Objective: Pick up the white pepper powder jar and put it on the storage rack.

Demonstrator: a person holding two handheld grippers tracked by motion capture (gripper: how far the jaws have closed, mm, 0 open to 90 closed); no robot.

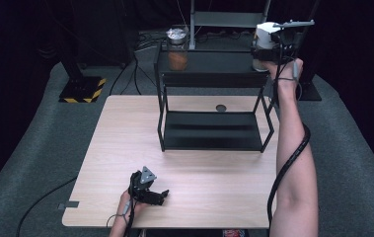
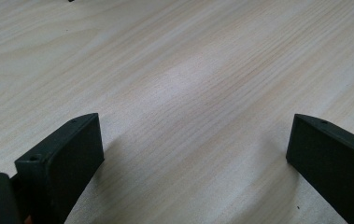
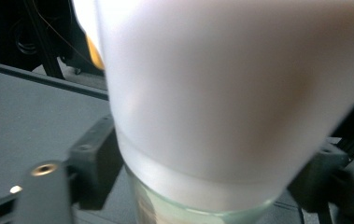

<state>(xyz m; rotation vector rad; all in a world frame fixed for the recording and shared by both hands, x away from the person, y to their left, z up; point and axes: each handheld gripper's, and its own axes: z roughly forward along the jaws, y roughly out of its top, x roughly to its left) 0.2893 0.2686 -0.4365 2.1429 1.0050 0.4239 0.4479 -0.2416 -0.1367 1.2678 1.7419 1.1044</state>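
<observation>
White-lidded glass jar (image 3: 221,107) stood on right end of black metal shelf rack's (image 1: 209,79) top tier. Right gripper (image 1: 268,47) straddled jar; grip uncertain, release pending. Left gripper (image 2: 195,154) wide open, empty, over wooden table (image 1: 125,148).

Light wood-grain table (image 1: 199,182) on grey carpet floor (image 1: 36,143). Black two-tier metal rack (image 1: 211,131) at table's far edge. Surroundings dark, black backdrop behind. Black stand base with yellow-black hazard stripes (image 1: 82,90) on floor, far left. Grey metal frame (image 1: 229,19) behind rack. Cables across floor.
</observation>
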